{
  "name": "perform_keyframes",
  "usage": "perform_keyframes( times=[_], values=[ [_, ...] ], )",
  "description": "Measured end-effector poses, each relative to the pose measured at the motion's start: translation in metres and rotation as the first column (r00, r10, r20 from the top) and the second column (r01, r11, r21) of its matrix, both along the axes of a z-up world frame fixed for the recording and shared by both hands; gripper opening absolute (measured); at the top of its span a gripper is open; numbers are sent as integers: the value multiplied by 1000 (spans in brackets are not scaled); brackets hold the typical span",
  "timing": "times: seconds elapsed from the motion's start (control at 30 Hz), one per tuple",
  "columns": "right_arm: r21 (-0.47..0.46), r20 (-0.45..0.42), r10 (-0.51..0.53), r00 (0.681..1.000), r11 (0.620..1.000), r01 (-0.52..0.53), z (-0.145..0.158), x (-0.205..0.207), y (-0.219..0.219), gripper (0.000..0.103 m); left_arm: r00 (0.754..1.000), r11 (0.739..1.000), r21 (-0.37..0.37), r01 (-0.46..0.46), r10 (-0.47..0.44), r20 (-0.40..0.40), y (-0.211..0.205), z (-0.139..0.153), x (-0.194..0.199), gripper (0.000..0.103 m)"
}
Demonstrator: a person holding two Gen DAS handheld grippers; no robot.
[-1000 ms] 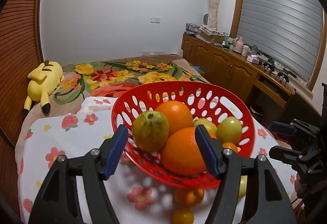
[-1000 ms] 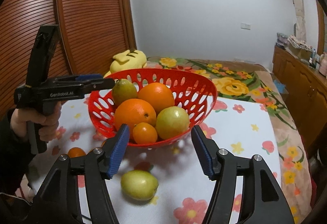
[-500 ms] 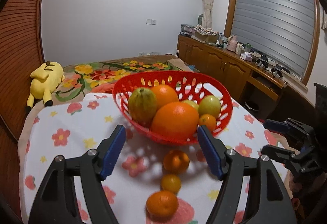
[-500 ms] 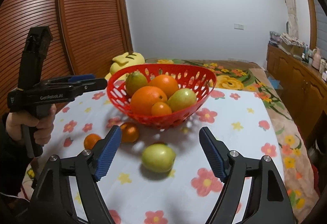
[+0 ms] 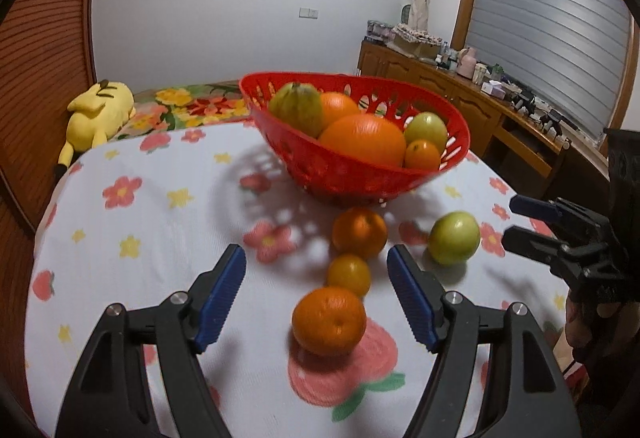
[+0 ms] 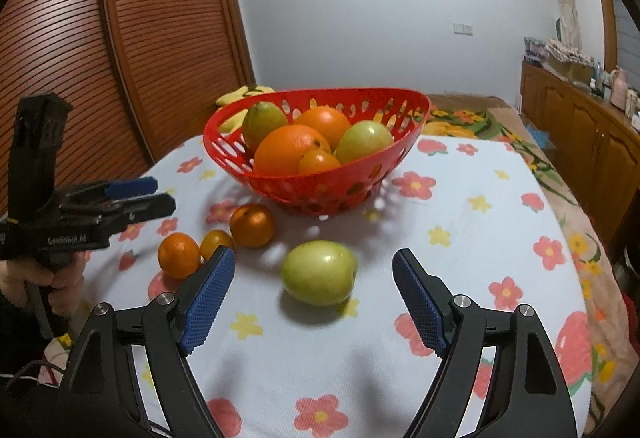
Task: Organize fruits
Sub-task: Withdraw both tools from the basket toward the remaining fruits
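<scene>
While four fruits lie outside the red basket [image 6: 336,190], both grippers hover with jaws wide, empty—right gripper [image 6: 312,294] framing the green fruit [image 6: 319,272], left gripper [image 5: 316,298] the nearest orange [image 5: 329,320].

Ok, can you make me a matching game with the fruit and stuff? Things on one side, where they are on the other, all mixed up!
Things:
1. green fruit
2. big orange
3. red basket
4. yellow plush toy

Places:
A. behind the table, on the bed
B. inside the basket
C. alone on the cloth, in front of the open right gripper
D. on the table, holding fruit

Pairs: 1-C, 2-B, 3-D, 4-A
</scene>
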State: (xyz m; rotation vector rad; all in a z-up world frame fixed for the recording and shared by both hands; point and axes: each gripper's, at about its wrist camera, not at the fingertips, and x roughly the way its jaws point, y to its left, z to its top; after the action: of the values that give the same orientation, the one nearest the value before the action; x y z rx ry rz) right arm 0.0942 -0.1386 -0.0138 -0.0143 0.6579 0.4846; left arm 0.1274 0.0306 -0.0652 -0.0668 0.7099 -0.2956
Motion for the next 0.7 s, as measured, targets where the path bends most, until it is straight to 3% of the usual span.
perform_keyframes(
  times=[0.7],
  values=[
    [-46,-66,-1,998,999,-2,-25,20,15,83,998,1000,23,-3,5,-66,-5,-33,-2,73]
  ],
)
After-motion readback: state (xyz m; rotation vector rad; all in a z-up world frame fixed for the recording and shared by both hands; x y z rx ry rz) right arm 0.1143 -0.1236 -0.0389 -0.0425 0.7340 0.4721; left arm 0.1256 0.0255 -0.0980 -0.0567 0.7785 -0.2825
